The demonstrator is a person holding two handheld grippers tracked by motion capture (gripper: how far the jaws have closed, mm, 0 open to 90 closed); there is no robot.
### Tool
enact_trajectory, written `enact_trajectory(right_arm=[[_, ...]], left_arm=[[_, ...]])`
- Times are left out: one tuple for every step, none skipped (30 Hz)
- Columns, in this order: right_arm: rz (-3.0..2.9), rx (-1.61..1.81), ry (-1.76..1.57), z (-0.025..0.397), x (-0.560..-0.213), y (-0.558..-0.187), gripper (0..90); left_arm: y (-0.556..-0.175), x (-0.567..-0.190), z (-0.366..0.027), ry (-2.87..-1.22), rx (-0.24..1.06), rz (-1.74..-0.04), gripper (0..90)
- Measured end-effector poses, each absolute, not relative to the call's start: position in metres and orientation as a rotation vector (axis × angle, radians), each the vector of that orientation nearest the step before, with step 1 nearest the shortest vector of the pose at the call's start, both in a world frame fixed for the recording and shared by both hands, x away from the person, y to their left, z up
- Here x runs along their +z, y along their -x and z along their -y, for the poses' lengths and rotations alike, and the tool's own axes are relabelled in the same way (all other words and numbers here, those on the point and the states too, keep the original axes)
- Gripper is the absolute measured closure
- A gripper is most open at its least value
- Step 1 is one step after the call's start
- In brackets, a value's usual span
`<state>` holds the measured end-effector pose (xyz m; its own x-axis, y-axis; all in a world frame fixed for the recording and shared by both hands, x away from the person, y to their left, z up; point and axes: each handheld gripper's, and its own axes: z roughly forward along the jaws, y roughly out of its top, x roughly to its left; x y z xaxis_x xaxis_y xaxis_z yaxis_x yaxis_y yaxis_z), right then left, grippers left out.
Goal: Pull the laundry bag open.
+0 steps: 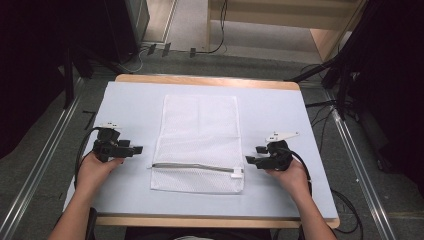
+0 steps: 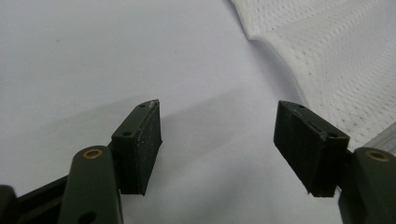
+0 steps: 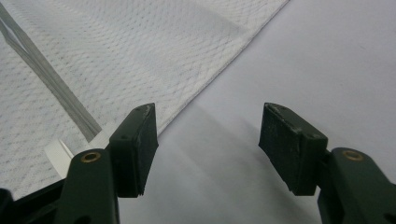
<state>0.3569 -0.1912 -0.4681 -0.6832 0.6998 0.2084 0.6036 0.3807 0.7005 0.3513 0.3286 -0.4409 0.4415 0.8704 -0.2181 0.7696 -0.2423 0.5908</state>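
Lying flat on the smooth pale counter [image 1: 130, 105]: rectangular white mesh bag [image 1: 199, 135] with grey zipper [image 1: 192, 166]. Flanking it, left claw [image 1: 134, 149] and right claw [image 1: 254, 155], both gaping wide, holding nothing.

High view looks forward and down over whole desk [image 1: 130, 100]; both gripper views sit close above it, sharing mesh bag [image 1: 200, 135] edges.

left gripper [image 1: 136, 149] open, right gripper [image 1: 253, 154] open
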Motion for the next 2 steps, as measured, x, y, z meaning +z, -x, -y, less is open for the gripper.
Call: enact_trajectory(right_arm=[[-2.507, 1.191, -1.190, 0.1912, -0.4681, -0.3569, 37.3], [-2.505, 1.191, -1.185, 0.1914, -0.4684, -0.3571, 36.8]], left_arm=[[-0.3515, -0.4413, -0.3287, -2.059, 0.207, -1.368, 32.0], [-0.3515, -0.4422, -0.3289, -2.063, 0.225, -1.362, 31.8]])
